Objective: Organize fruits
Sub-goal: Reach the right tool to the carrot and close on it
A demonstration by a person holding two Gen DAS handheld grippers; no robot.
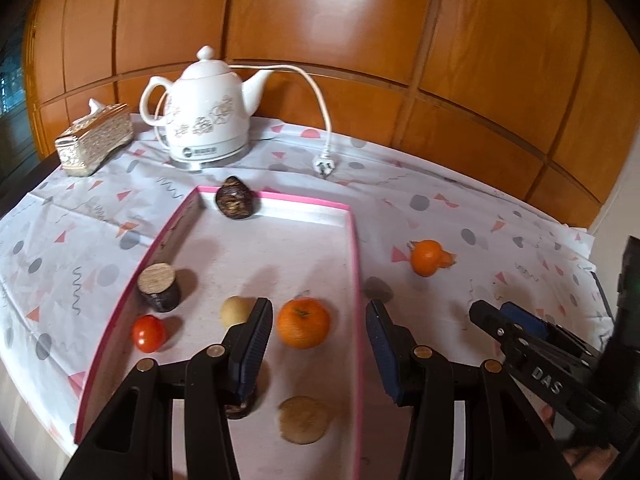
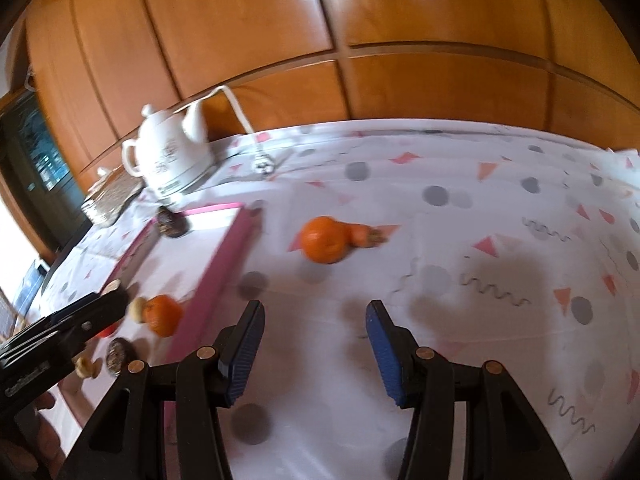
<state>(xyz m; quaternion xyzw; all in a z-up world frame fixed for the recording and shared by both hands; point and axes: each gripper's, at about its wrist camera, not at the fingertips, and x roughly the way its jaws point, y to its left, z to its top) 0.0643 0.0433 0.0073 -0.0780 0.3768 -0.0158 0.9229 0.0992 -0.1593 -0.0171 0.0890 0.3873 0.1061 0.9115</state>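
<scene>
A pink-rimmed tray holds an orange, a pale round fruit, a red tomato, a brown cut cylinder, a tan disc and a dark fruit at its far corner. My left gripper hangs open over the tray's near right part; the orange lies below, untouched. A second orange with a bit of peel beside it rests on the cloth, right of the tray. Short of it, my right gripper stands open and empty over the cloth.
A white kettle with its cord and plug stands behind the tray, a patterned tissue box to its left. A wooden panel wall closes the back. The patterned tablecloth stretches to the right.
</scene>
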